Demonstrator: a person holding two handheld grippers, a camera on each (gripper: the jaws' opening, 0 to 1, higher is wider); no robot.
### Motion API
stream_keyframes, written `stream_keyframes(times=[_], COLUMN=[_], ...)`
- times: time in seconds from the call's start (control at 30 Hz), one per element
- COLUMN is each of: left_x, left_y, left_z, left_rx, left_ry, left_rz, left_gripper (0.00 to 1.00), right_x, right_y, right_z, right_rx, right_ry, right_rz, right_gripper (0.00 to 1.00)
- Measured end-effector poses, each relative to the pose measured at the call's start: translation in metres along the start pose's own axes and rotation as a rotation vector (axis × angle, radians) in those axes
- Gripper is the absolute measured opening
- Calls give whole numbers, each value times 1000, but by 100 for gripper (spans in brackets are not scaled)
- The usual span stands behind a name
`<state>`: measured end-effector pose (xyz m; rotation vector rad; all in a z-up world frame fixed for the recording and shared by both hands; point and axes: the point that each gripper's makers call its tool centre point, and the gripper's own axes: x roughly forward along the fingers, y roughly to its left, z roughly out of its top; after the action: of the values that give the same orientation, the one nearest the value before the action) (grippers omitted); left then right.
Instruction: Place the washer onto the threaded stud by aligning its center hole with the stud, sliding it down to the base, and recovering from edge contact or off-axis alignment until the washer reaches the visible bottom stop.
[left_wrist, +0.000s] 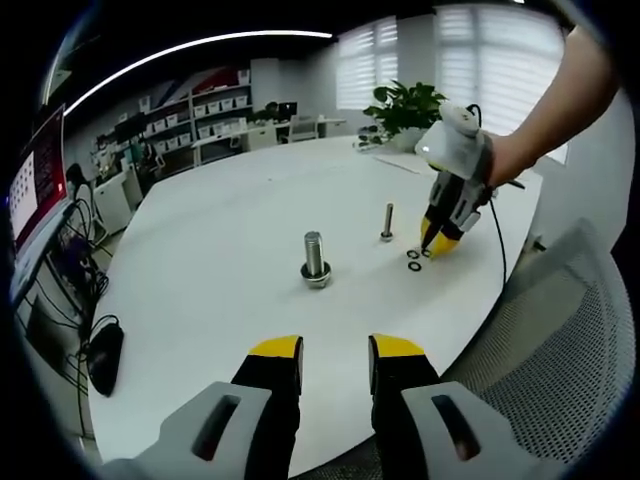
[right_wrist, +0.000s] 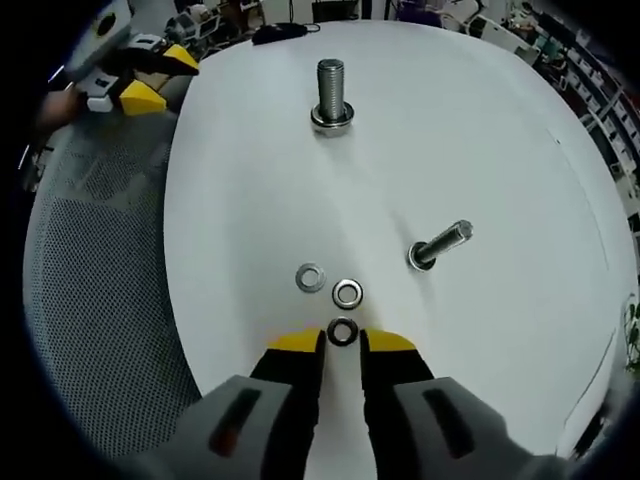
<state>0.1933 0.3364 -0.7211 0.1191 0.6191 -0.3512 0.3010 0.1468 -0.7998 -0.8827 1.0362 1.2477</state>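
Right hand-held gripper (right_wrist: 342, 343) sat low at frame bottom, jaws a little apart, one washer (right_wrist: 342, 331) between the tips, grip unclear. Two more washers (right_wrist: 347, 293) lay just above it on the white surface (right_wrist: 500, 150). Thin stud (right_wrist: 438, 245) right of centre, large bolt (right_wrist: 331, 93) top centre. Left hand-held gripper (left_wrist: 335, 352) open, empty.
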Motion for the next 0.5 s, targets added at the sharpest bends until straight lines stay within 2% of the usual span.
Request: stream_keyframes(times=[0.33, 0.43, 0.5], left_x=[0, -1, -1], left_y=[1, 1, 1], left_z=[1, 3, 3], left_rx=[0, -1, -2], left_ry=[-6, -13, -11], left_rz=[5, 6, 6], left_gripper=[24, 24, 24], right_x=[0, 0, 0], right_y=[5, 8, 7], right_z=[-1, -2, -1], right_rx=[-39, -98, -103], right_ry=[-24, -34, -27], right_rz=[29, 29, 24], right_gripper=[22, 22, 22])
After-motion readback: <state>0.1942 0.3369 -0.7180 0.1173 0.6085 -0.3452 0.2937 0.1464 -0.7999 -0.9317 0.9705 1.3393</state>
